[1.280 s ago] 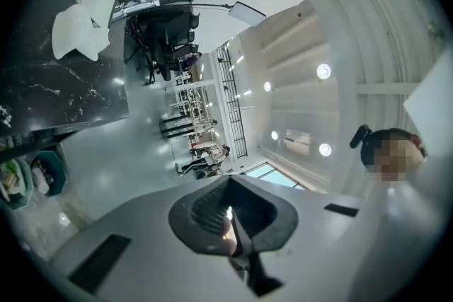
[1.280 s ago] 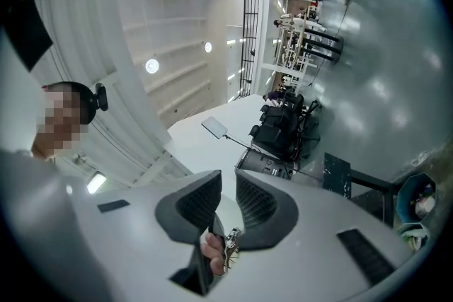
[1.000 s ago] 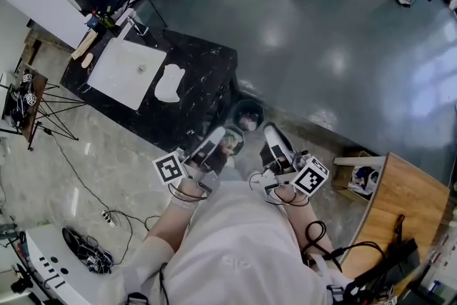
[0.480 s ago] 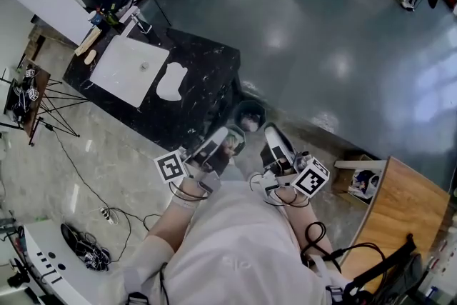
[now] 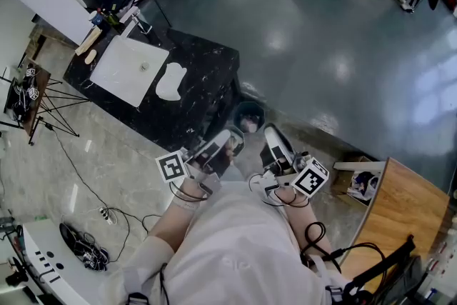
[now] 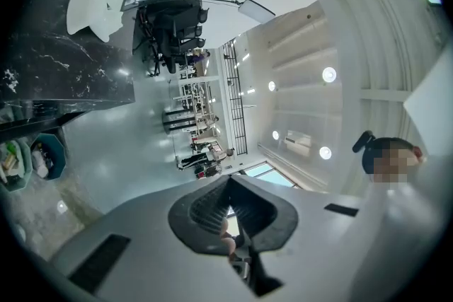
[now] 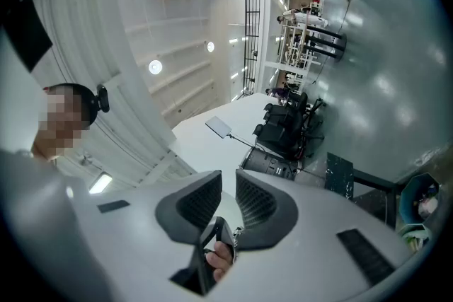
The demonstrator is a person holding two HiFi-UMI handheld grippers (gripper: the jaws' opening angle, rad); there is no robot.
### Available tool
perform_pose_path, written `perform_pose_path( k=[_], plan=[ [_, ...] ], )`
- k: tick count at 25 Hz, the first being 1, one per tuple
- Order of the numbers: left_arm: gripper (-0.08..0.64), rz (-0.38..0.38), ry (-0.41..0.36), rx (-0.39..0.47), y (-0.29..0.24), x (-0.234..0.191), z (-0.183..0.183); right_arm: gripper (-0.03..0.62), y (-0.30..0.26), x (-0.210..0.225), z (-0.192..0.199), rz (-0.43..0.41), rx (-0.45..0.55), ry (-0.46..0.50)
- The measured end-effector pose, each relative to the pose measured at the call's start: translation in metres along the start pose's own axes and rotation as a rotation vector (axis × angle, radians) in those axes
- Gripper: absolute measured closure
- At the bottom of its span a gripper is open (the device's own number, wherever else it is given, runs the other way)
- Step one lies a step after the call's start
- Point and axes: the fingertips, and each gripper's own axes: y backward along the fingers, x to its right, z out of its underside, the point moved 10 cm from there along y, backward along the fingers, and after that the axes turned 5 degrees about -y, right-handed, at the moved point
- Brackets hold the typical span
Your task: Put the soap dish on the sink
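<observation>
Staying put, left gripper (image 5: 227,134) closed, right gripper (image 5: 270,130) fingers (image 7: 259,204) apart

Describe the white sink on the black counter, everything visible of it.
The sink is a white, rectangular, shallow basin, smooth like ceramic, with a small round drain near its middle. It is set in the black, white-veined counter, towards that counter's far end in the head view, and looks empty and dry. A white lobed piece, likely the soap dish, lies on the counter close beside one edge; whether they touch cannot be told.
</observation>
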Motion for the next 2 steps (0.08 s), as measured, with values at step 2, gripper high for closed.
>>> perform_pose_path(
  k=[2],
  plan=[
    [0.554, 0.008, 0.003, -0.014, -0.0009, 0.0017, 0.0033, 0.517, 0.0016, -0.0004, 0.0005, 0.0, -0.003, 0.0]
  ],
)
